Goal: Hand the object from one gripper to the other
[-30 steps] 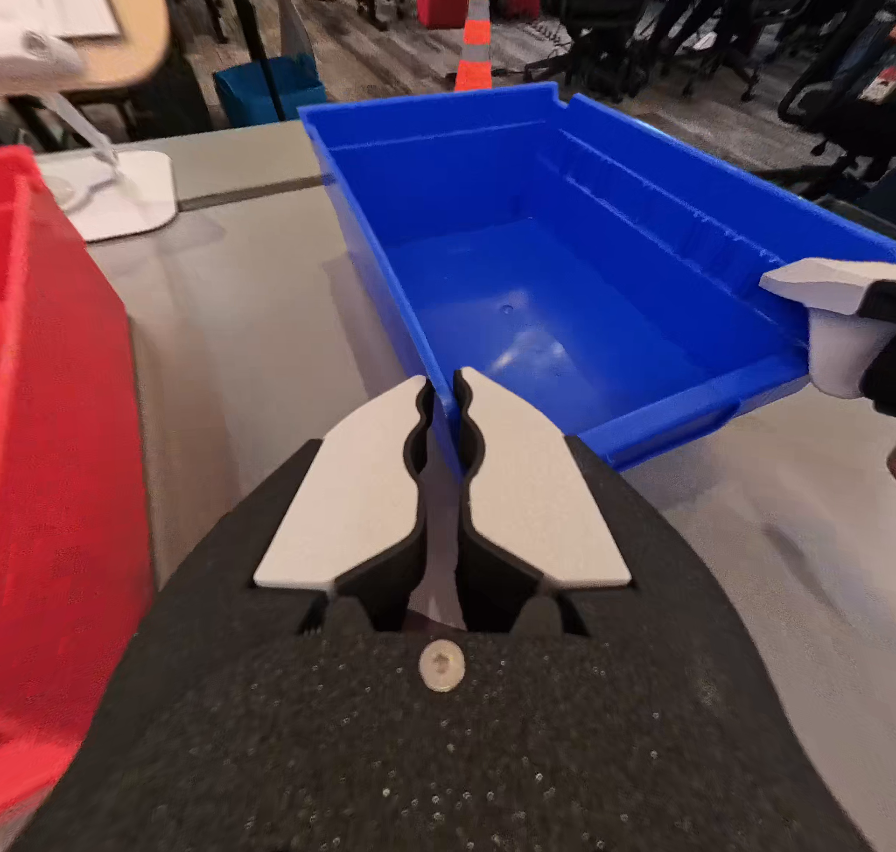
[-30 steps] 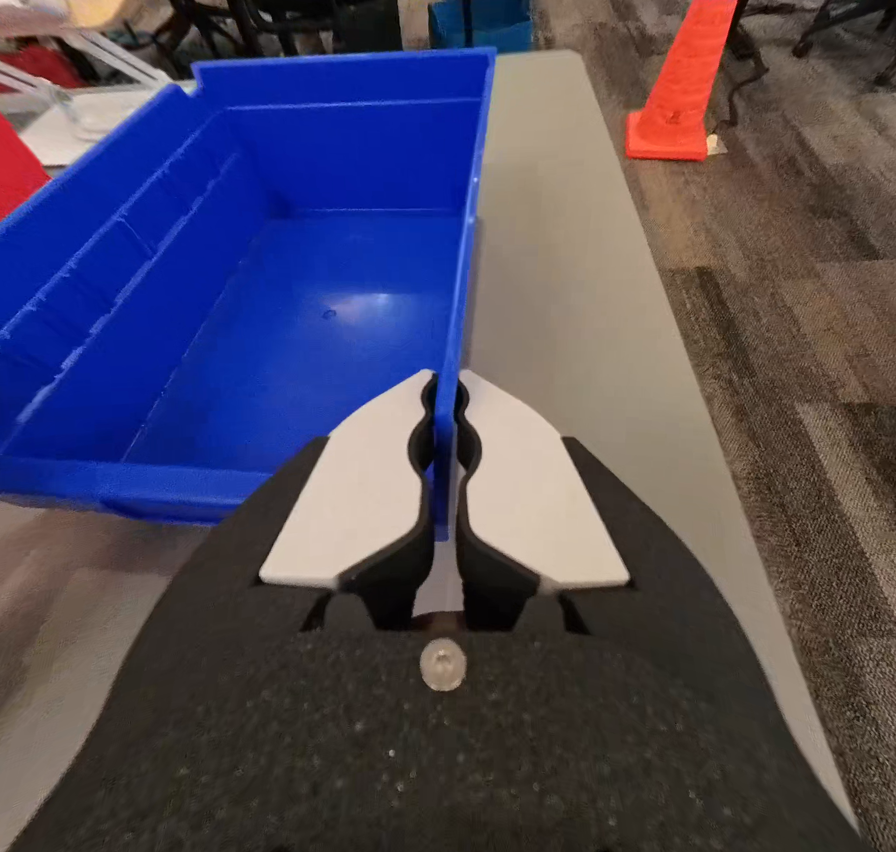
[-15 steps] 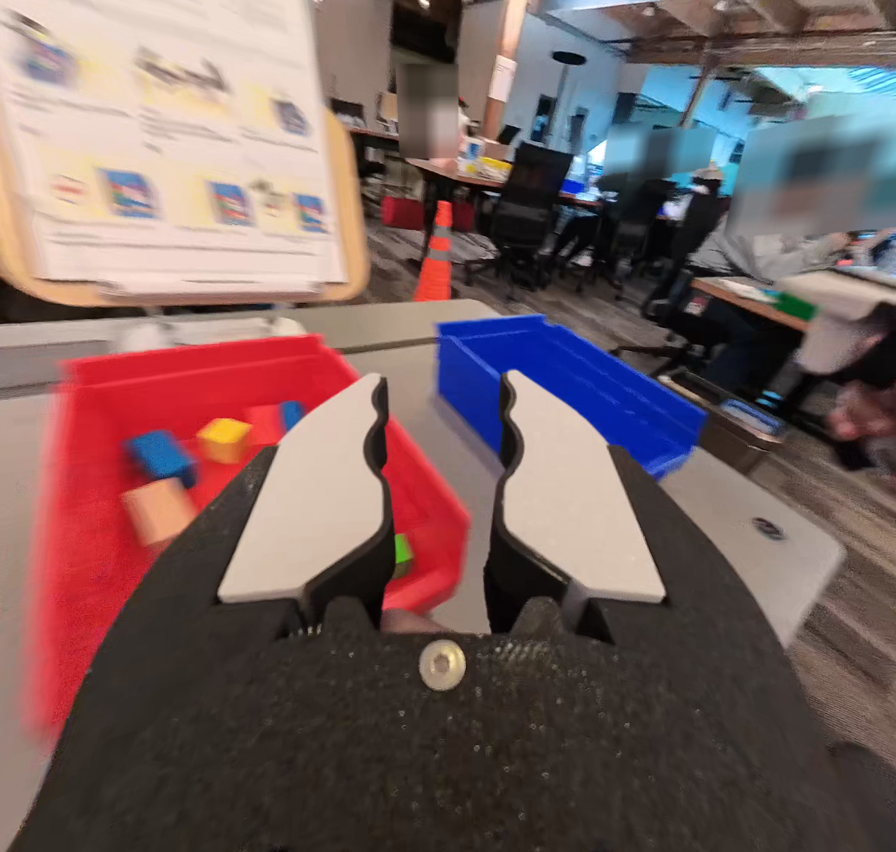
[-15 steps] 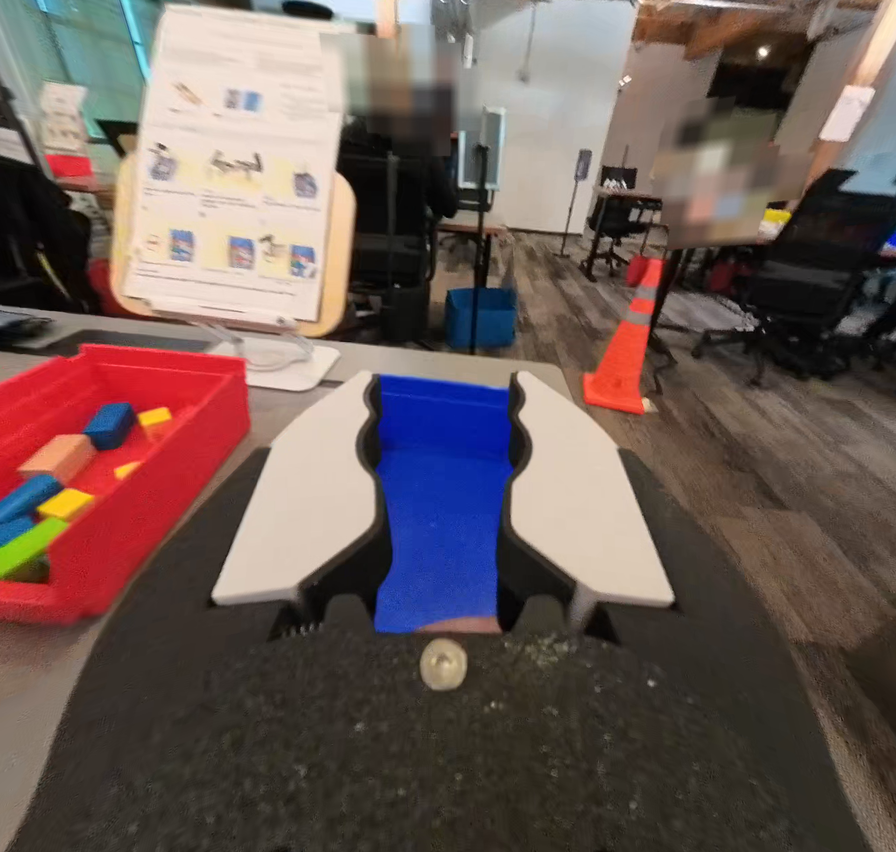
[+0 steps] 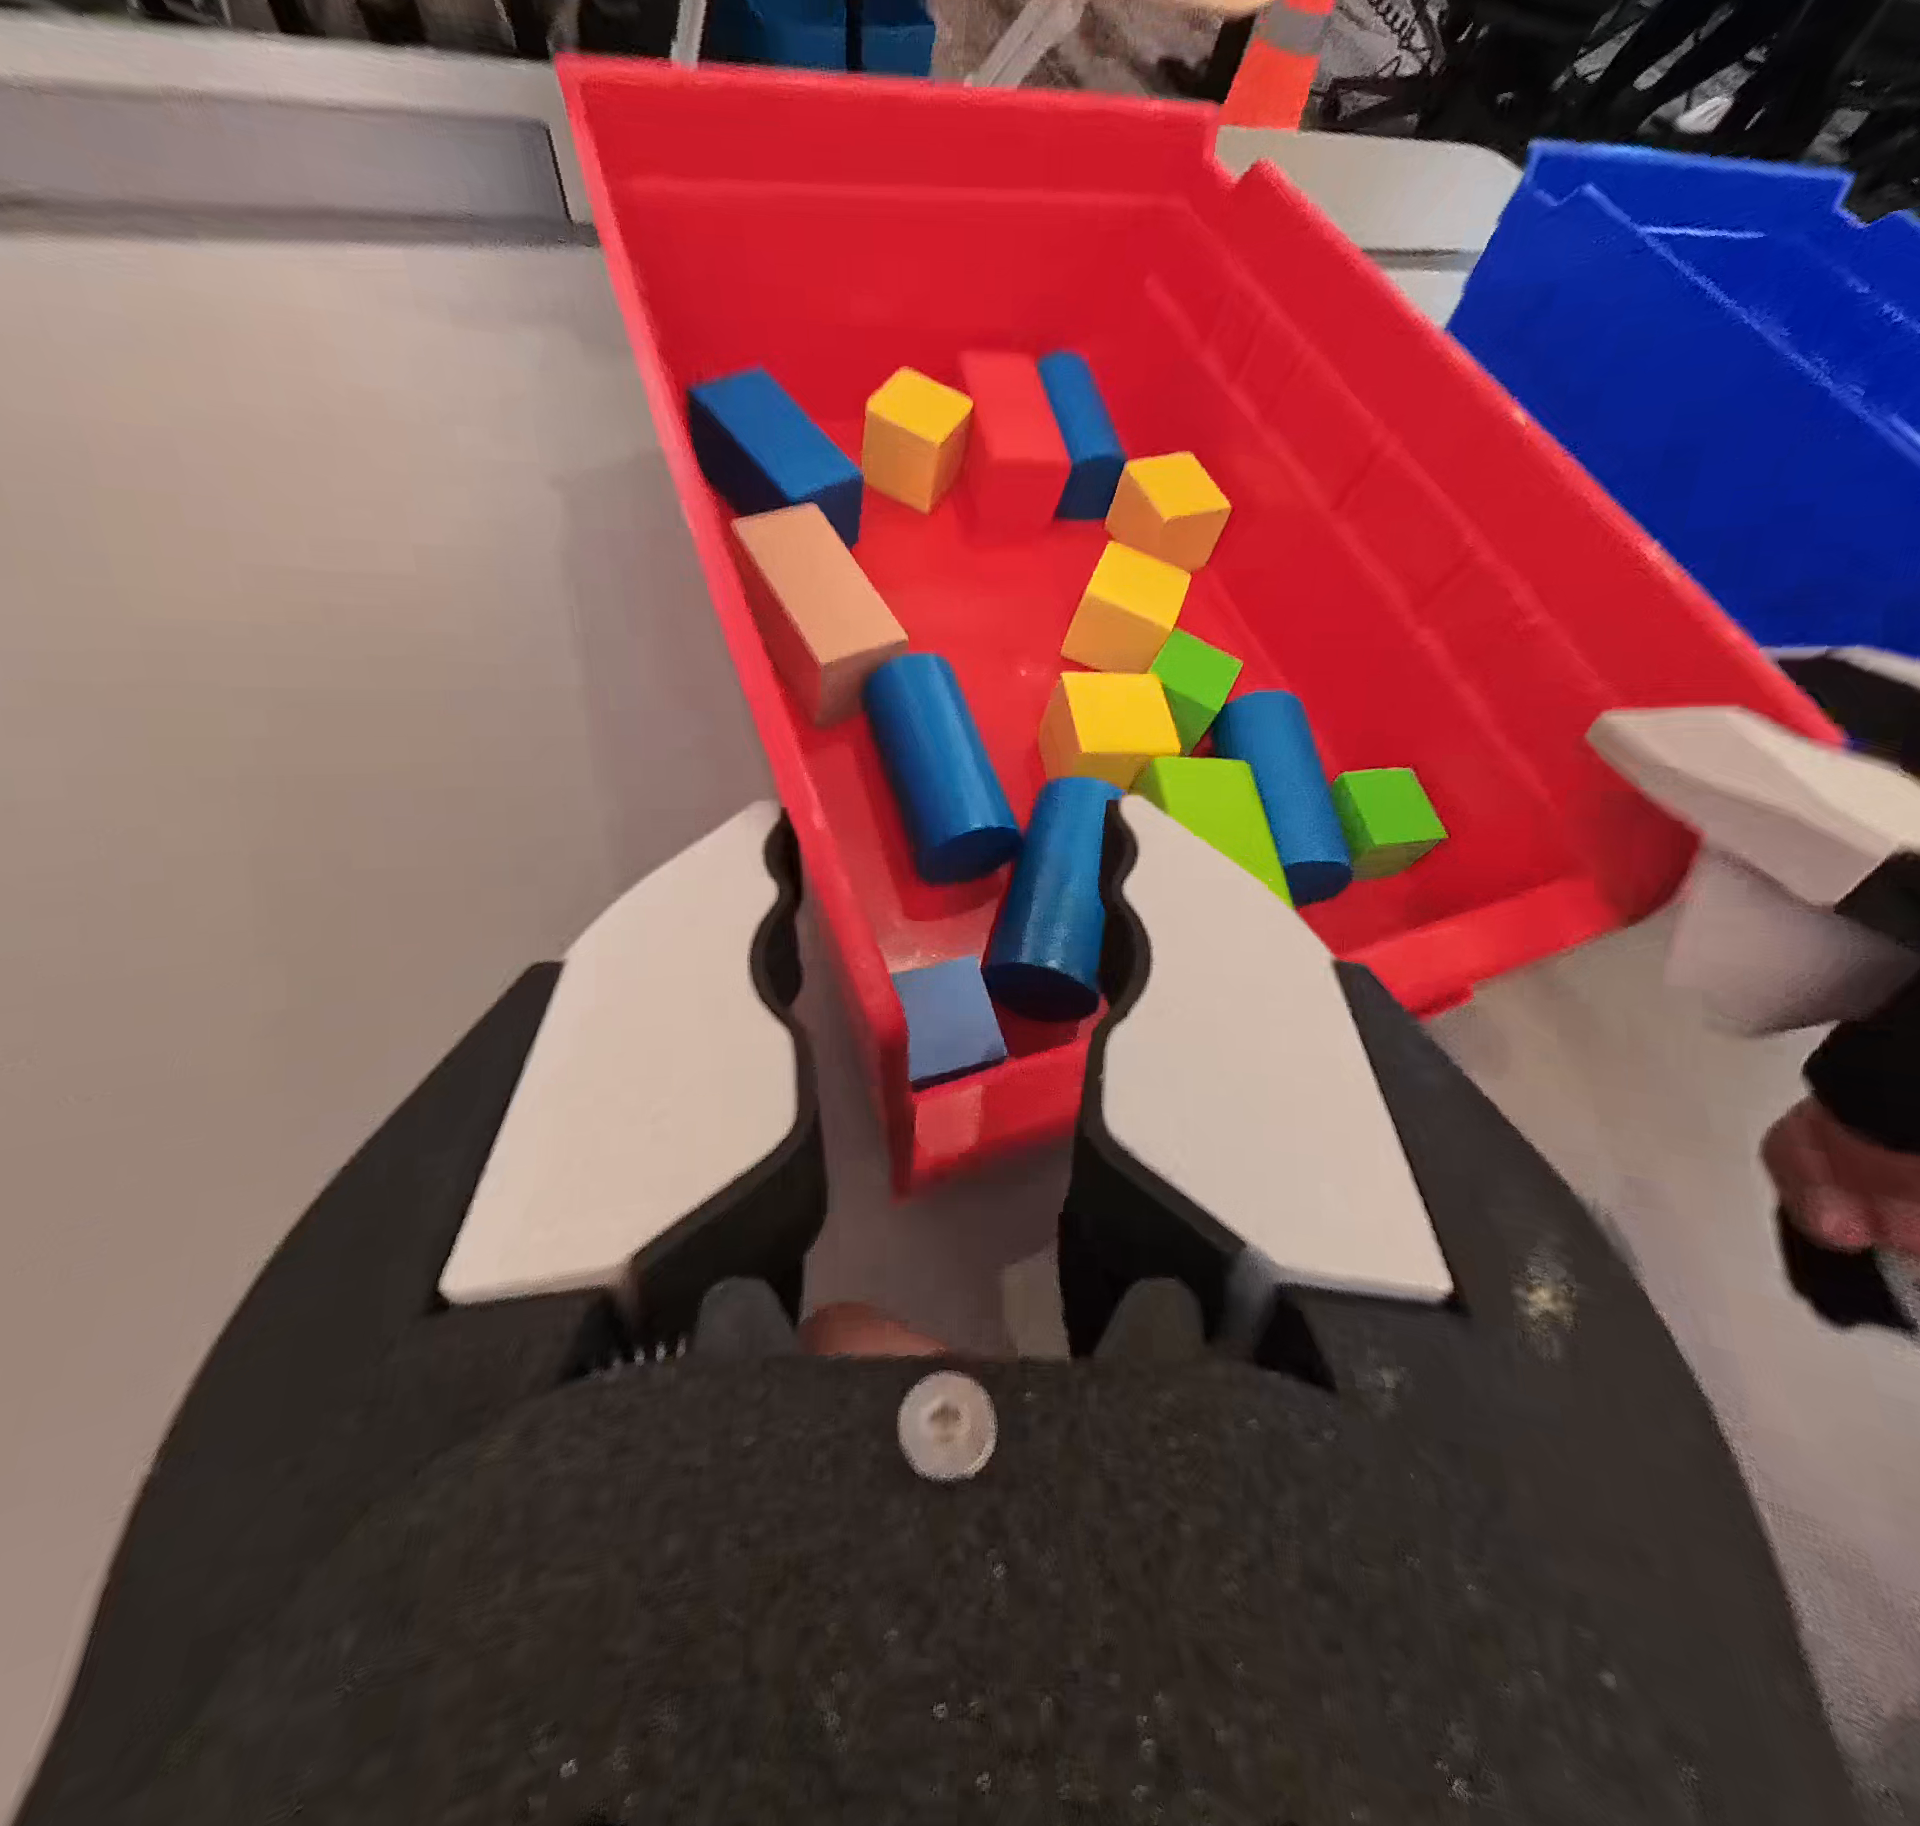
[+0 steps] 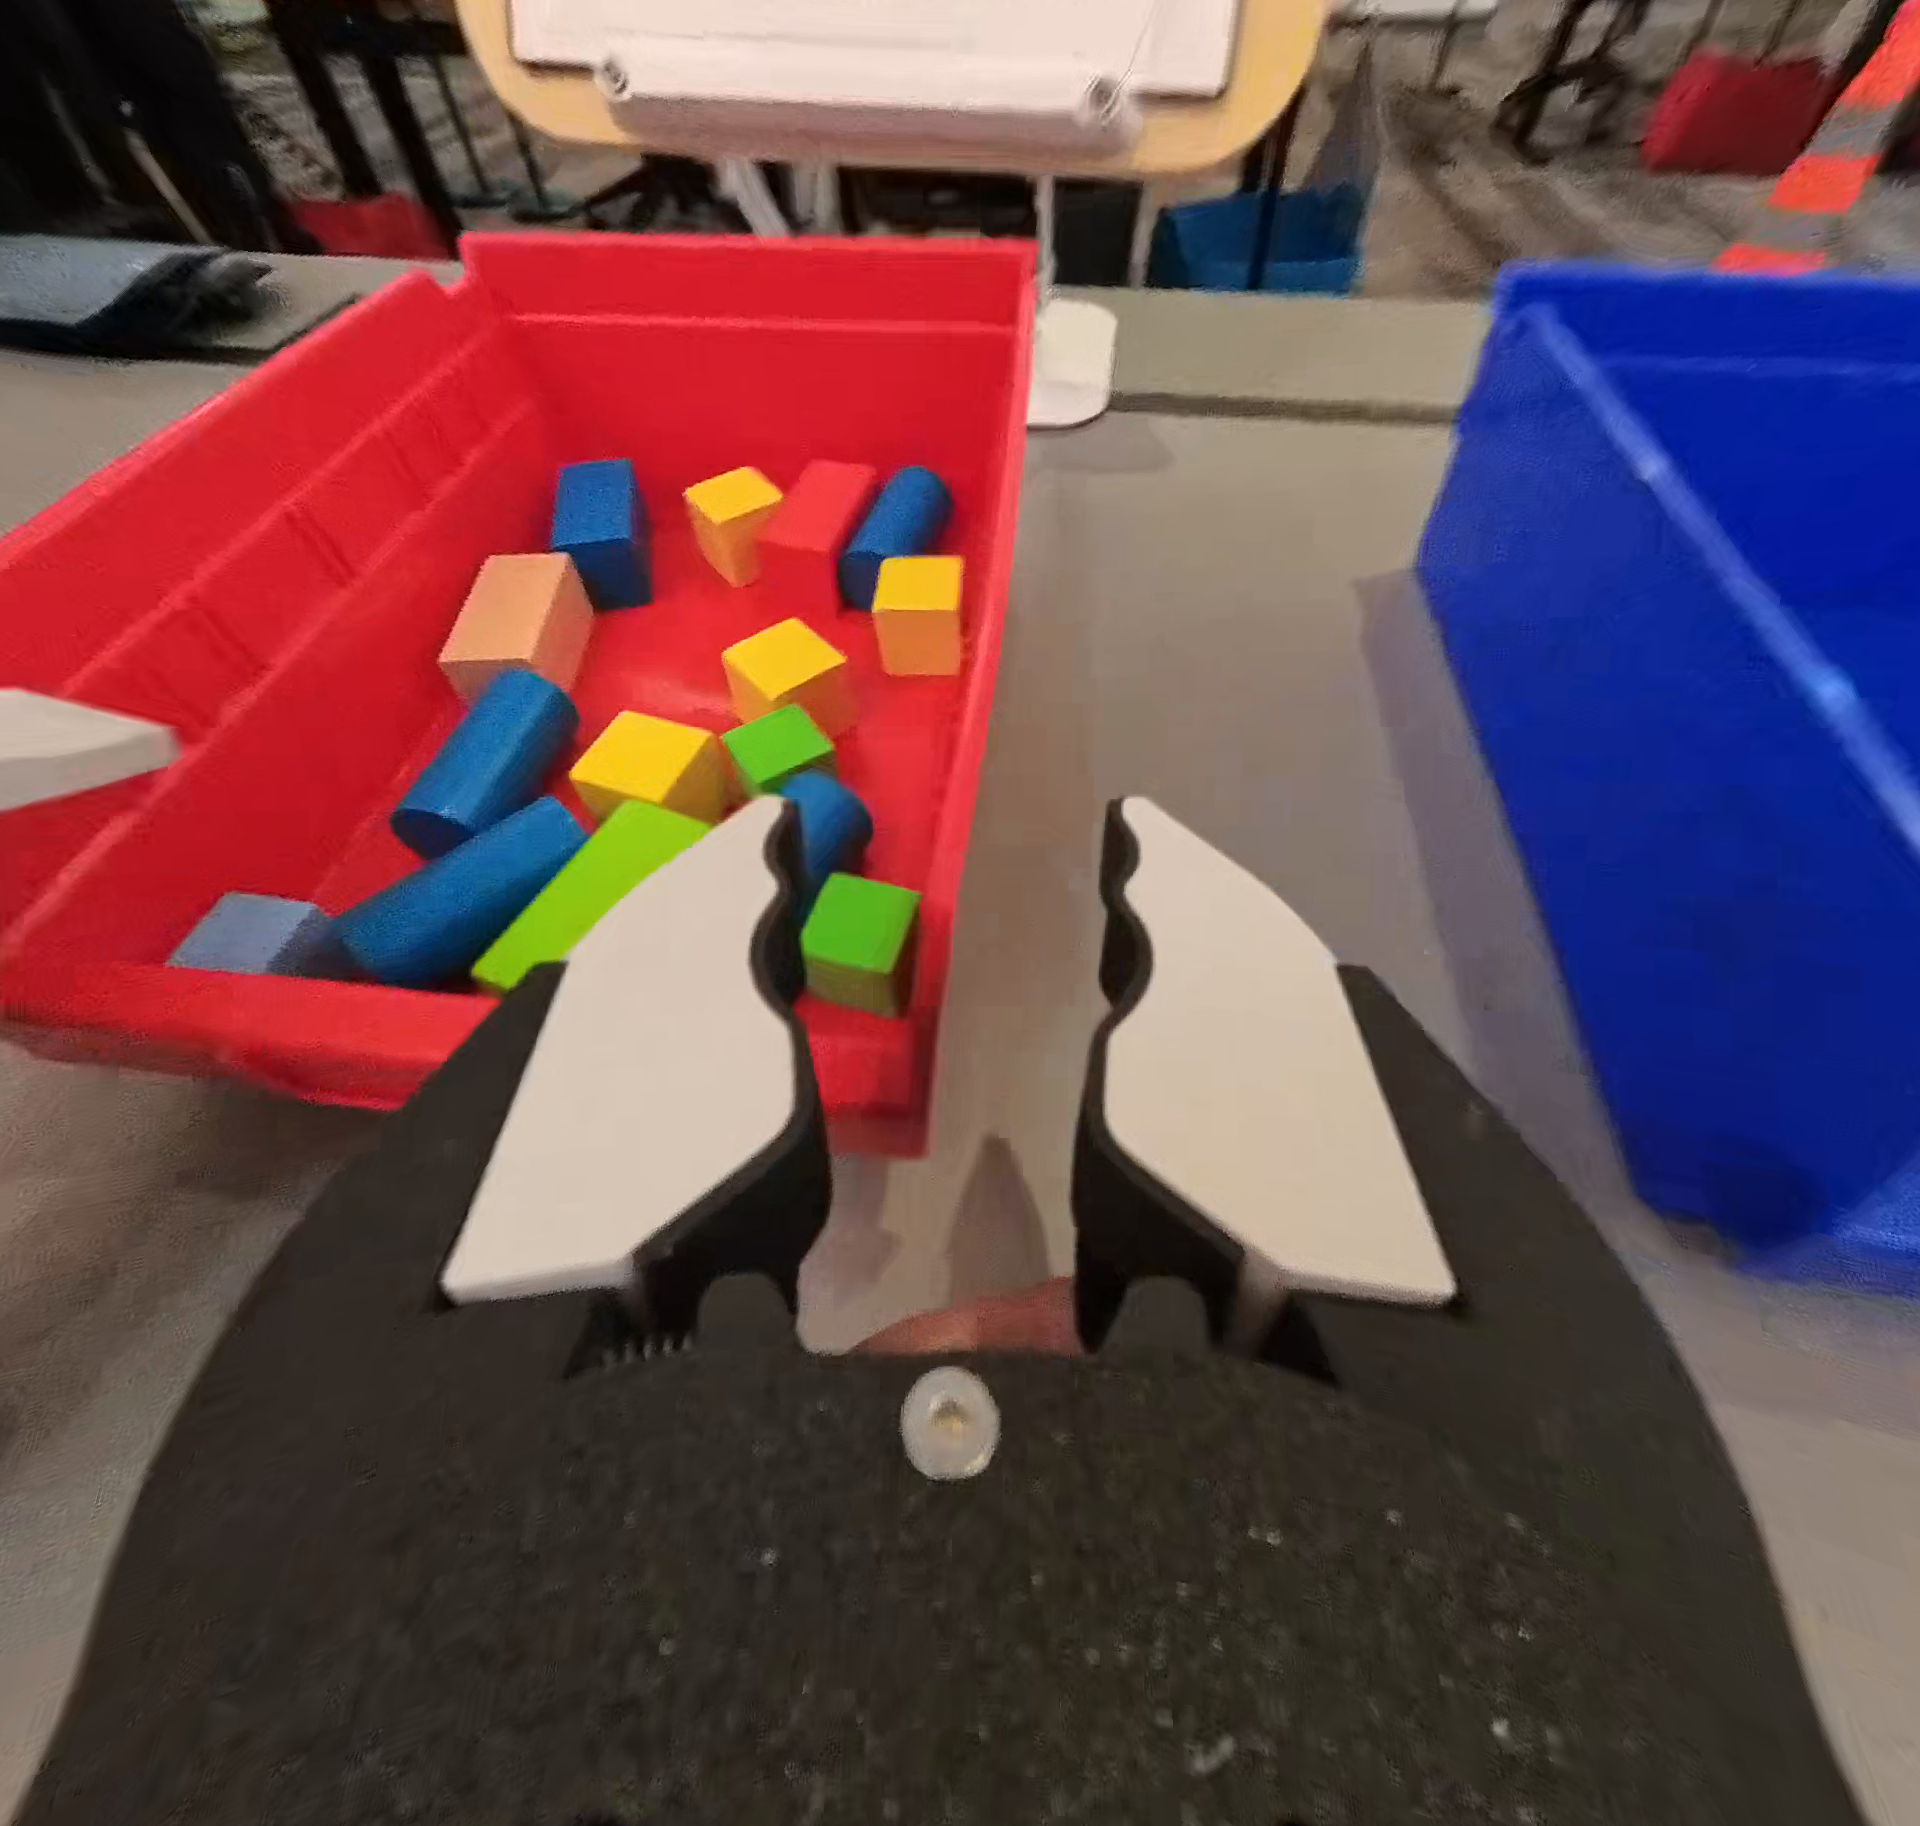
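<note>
Left gripper [image 5: 948, 831], right gripper [image 6: 948, 826]: speckled black bodies, pale grey fingers, wavy black pads, silver centre screw.

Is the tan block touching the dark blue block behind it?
Touching. In the left wrist view the tan block butts against the blue block with no red floor between them.

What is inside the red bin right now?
The red bin holds loose wooden blocks: blue cylinders, yellow cubes, green blocks, a tan block, a red one. The right gripper covers part of the pile.
</note>
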`<state>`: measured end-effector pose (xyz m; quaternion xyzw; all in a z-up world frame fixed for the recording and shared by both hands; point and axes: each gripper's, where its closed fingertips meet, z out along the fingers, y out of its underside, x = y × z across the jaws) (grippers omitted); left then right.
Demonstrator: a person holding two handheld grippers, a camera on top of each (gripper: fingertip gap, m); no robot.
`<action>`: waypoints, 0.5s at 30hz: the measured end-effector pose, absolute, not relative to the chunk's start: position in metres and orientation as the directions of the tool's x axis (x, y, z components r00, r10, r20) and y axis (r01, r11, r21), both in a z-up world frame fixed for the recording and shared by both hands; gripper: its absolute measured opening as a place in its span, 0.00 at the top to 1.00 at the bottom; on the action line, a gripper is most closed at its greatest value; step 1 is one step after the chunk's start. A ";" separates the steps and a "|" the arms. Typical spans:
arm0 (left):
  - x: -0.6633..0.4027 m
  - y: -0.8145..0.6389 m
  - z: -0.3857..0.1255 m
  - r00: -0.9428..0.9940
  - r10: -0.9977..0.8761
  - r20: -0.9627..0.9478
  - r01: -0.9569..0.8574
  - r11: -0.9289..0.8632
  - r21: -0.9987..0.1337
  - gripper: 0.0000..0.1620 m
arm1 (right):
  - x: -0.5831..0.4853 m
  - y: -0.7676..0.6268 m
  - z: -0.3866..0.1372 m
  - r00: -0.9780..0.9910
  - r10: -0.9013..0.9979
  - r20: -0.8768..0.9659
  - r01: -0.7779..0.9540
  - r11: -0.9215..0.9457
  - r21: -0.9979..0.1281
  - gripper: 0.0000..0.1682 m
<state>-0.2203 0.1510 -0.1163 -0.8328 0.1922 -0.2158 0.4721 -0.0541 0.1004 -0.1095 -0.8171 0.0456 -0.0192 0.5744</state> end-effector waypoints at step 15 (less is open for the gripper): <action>-0.329 0.204 -0.078 0.965 -0.252 0.073 -0.022 -0.353 -0.936 0.97 | -0.135 0.155 -0.093 0.984 -0.065 -0.168 -0.180 -0.328 -0.927 0.98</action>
